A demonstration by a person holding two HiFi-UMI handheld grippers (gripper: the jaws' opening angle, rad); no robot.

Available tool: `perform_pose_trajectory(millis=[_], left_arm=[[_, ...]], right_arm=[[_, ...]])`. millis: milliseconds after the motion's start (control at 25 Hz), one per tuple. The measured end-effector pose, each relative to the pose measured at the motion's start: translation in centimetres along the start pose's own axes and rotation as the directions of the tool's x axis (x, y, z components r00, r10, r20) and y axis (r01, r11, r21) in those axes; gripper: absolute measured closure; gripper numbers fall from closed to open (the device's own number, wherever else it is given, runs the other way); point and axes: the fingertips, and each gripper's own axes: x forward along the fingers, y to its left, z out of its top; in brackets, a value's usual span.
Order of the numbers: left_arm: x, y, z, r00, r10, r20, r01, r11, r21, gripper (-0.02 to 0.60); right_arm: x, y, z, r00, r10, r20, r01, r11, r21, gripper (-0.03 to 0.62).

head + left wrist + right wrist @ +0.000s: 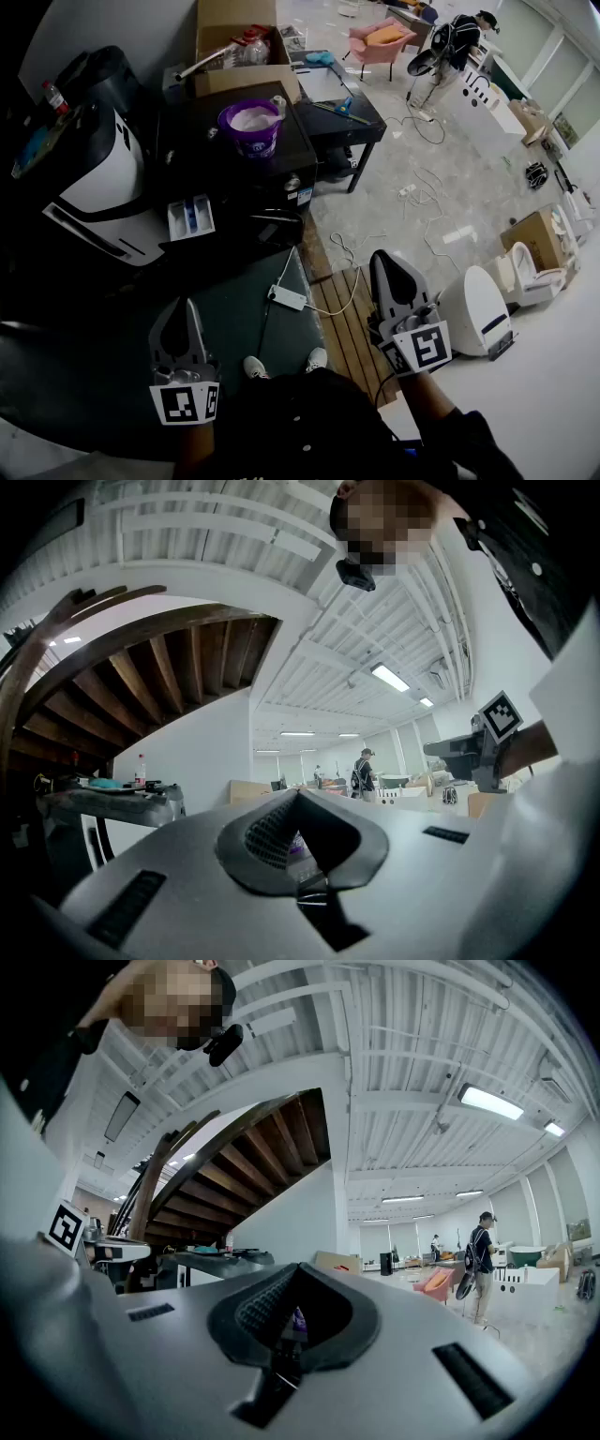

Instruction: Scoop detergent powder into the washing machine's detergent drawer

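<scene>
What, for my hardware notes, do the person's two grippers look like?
Left gripper and right gripper match: grey, tapering shells with dark ribbed pads inside the jaws. Each carries a white cube printed with black square markers at its base. The person wears dark clothing.

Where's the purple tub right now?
Head view, upper centre-left: the purple tub sits on the dark washing machine, just in front of the cardboard box.

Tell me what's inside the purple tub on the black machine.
The purple round plastic tub holds pale powder, visible from above. Anything buried beneath the powder's surface is covered.
</scene>
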Motion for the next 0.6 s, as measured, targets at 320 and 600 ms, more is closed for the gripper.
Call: perform_pose_trajectory(millis=[320, 600], left_arm=[[0.2, -0.6, -0.1, 1.0, 0.004, -0.012, -0.003, 1.0, 0.003, 0.566], [1.1, -2.5, -0.3, 0.999, 0.037, -0.03, -0.037, 0.999, 0.001, 0.566]], right_arm=[[-0.3, 0.0, 0.0, 0.998, 0.043, 0.044, -0.044, 0.999, 0.031, 0.565], [0.1, -1.5, -0.7, 0.993, 0.113, 0.031, -0.114, 0.993, 0.032, 0.563]])
